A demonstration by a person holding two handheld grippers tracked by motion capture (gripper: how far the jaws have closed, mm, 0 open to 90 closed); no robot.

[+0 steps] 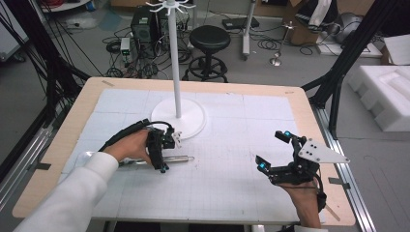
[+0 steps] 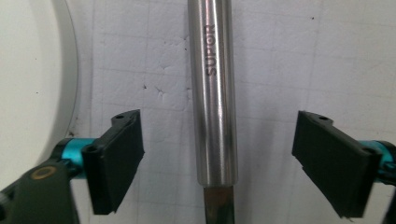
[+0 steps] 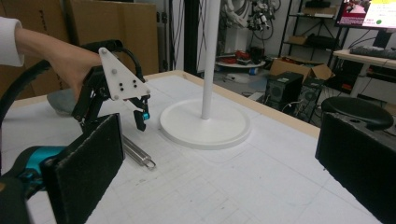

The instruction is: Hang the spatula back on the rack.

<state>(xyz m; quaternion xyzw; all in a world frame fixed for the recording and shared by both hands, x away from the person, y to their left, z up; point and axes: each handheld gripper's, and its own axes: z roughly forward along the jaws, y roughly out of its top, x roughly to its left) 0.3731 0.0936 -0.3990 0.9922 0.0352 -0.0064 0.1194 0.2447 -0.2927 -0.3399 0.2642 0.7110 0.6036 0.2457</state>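
Observation:
A steel utensil handle [image 2: 212,93] stamped SUPOR lies flat on the white gridded mat [image 1: 232,121]. My left gripper [image 2: 217,158] points down over the handle [image 1: 181,158]. One black pad [image 2: 116,154] stands on each side of it, with a gap on both sides, so the pads do not press on it. The handle's looped end [image 3: 148,162] points toward the right side of the table. Over the right of the mat, my right gripper [image 1: 273,150] is held open with nothing between its jaws.
A white stand with a round base [image 1: 191,121] and a tall pole [image 1: 175,58] rises just behind the left gripper. The wooden table rim [image 1: 309,121] frames the mat. On the floor beyond are a black stool [image 1: 209,38], cables and white foam [image 1: 387,96].

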